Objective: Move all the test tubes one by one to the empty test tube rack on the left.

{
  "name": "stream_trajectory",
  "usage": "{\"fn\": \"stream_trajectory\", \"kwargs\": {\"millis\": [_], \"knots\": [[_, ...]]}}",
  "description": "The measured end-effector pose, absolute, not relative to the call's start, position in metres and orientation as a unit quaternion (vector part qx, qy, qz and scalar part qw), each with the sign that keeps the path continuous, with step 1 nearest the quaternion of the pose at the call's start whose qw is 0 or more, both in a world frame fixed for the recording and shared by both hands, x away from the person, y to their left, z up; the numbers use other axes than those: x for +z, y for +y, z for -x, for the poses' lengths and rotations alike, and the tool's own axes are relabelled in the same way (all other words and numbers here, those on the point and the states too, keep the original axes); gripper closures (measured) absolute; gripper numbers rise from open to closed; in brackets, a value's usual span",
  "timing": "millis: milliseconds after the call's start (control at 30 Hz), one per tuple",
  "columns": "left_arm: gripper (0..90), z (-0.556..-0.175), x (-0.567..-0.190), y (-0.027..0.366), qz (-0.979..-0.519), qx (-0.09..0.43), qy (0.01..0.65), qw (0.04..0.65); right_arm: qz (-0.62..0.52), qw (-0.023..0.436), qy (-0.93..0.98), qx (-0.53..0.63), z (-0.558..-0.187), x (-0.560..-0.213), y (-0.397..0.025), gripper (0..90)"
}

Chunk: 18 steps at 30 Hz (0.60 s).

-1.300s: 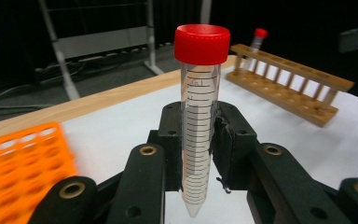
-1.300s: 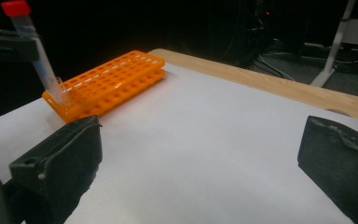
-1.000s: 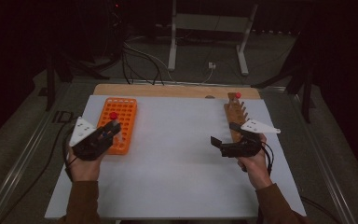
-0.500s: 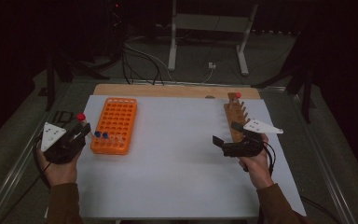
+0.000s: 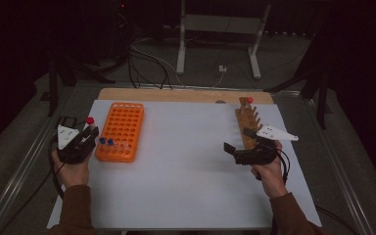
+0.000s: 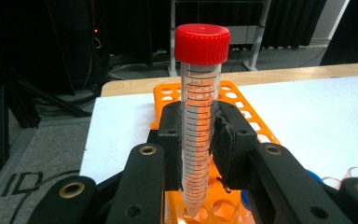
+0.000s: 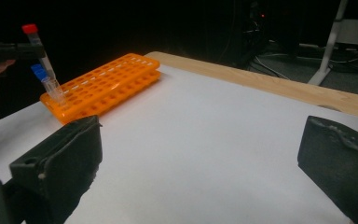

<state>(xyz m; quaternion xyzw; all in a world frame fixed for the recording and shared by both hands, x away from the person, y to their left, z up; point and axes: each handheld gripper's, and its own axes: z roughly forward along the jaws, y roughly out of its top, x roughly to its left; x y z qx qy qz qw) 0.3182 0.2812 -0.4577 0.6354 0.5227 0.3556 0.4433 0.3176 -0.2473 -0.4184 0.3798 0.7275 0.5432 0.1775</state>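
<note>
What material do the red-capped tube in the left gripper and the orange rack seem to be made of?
The red-capped clear tube looks like transparent plastic, perhaps glass: the orange shows through its wall, which has printed black graduation lines. Its red cap looks like matte ridged plastic. The orange perforated rack seems moulded plastic, uniformly coloured with a slight sheen.

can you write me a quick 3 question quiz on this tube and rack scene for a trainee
1. True or false: the left gripper is shut on a red-capped tube.
2. How do the right gripper jaws stand? A) wide apart, nothing between them B) closed on a tube C) closed on the rack
3. Fill in: the blue-capped tubes stand in the ____ rack.

Key
1. True; the tube stands upright between the jaws.
2. A; the gripper sits beside the wooden rack, which has one red-capped tube at its far end.
3. Orange.
</note>
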Motion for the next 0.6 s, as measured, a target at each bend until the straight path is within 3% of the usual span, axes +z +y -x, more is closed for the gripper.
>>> {"fn": "stream_trajectory", "kwargs": {"millis": [600], "knots": [[74.9, -0.320, -0.491, 0.277, -0.687, 0.315, 0.529, 0.386, -0.377, 0.176, 0.730, 0.542, -0.318, -0.419, -0.248, 0.4]]}}
